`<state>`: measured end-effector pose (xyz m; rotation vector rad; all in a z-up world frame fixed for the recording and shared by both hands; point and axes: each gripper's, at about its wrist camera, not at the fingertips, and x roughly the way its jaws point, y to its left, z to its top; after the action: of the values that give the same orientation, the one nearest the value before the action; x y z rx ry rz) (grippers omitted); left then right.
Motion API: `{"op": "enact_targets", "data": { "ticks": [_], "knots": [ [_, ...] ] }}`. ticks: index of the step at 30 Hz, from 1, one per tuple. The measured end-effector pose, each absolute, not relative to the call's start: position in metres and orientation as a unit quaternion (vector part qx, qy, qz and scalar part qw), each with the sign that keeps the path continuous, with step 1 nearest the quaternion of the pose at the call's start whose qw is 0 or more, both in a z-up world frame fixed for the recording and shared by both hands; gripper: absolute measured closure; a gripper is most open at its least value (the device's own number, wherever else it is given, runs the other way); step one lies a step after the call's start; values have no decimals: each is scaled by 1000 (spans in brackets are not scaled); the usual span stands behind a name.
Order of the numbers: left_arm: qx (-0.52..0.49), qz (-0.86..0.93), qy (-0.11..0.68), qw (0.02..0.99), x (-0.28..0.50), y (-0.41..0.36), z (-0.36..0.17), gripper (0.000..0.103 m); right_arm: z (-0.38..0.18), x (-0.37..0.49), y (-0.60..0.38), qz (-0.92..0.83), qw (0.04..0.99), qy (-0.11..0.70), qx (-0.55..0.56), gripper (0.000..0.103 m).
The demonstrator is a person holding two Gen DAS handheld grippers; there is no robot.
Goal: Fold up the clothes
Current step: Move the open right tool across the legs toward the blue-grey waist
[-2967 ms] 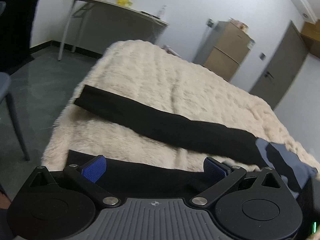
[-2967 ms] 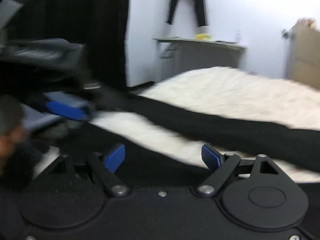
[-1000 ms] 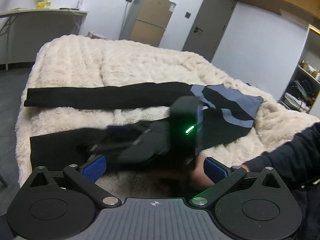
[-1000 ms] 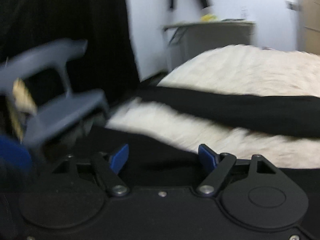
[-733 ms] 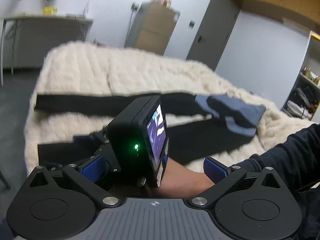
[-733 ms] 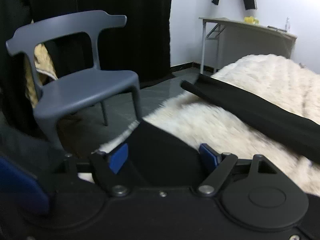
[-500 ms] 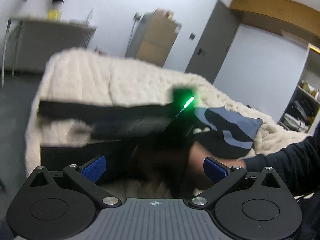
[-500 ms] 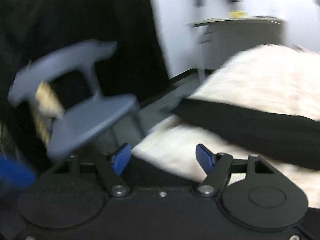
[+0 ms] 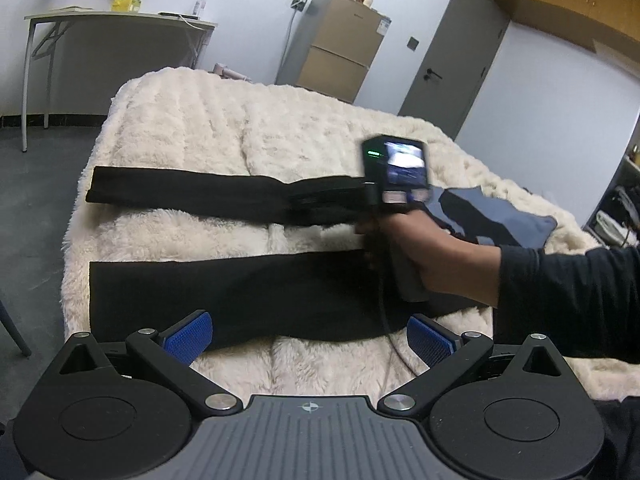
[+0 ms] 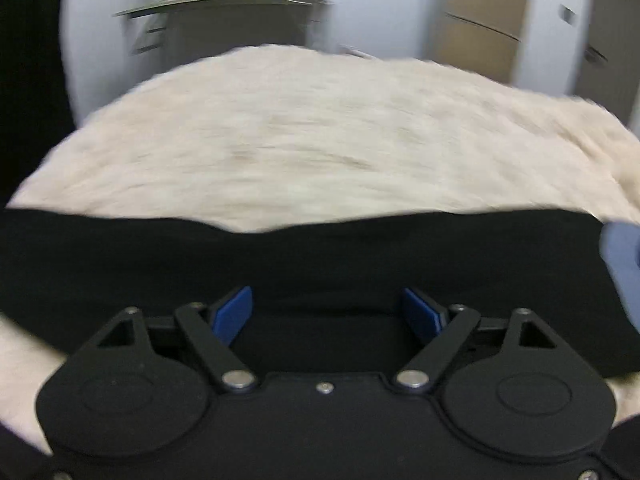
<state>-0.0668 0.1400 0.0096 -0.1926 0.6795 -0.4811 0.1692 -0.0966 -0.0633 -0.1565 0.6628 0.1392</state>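
Note:
Black trousers lie flat on a cream fluffy bed [image 9: 248, 132], both legs stretched out leftward: the far leg [image 9: 192, 196] and the near leg [image 9: 224, 296]. Their blue-grey waist part [image 9: 504, 216] lies at the right. My left gripper [image 9: 308, 338] is open and empty, hovering at the near leg's front edge. My right gripper [image 10: 328, 312] is open and empty, low over the far leg [image 10: 320, 252]. In the left wrist view the right gripper's body [image 9: 396, 176] is held by a hand above the far leg. A blue-grey patch [image 10: 620, 256] shows at the right.
A grey table [image 9: 120, 20] stands by the back wall, a brown cabinet [image 9: 340, 48] and a grey door [image 9: 452, 48] to its right. Dark floor [image 9: 36, 184] lies left of the bed, with a chair leg [image 9: 12, 328] at the left edge.
The right gripper has swung from the near leg's cuff end, by the grey chair, to the right and over the far leg. The left gripper has drawn back a little.

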Motion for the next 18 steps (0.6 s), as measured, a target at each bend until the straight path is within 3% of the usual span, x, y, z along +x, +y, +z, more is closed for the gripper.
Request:
{"op": "enact_targets", "data": {
  "ticks": [8, 11, 18],
  "knots": [
    [-96, -234, 332, 909, -67, 142, 9, 0, -56, 148, 20, 220, 923, 291, -127, 25],
    [-93, -236, 334, 908, -67, 140, 10, 0, -31, 144, 20, 308, 910, 262, -95, 20],
    [-82, -242, 335, 907, -66, 137, 10, 0, -6, 167, -46, 178, 956, 207, -111, 17]
  ]
}}
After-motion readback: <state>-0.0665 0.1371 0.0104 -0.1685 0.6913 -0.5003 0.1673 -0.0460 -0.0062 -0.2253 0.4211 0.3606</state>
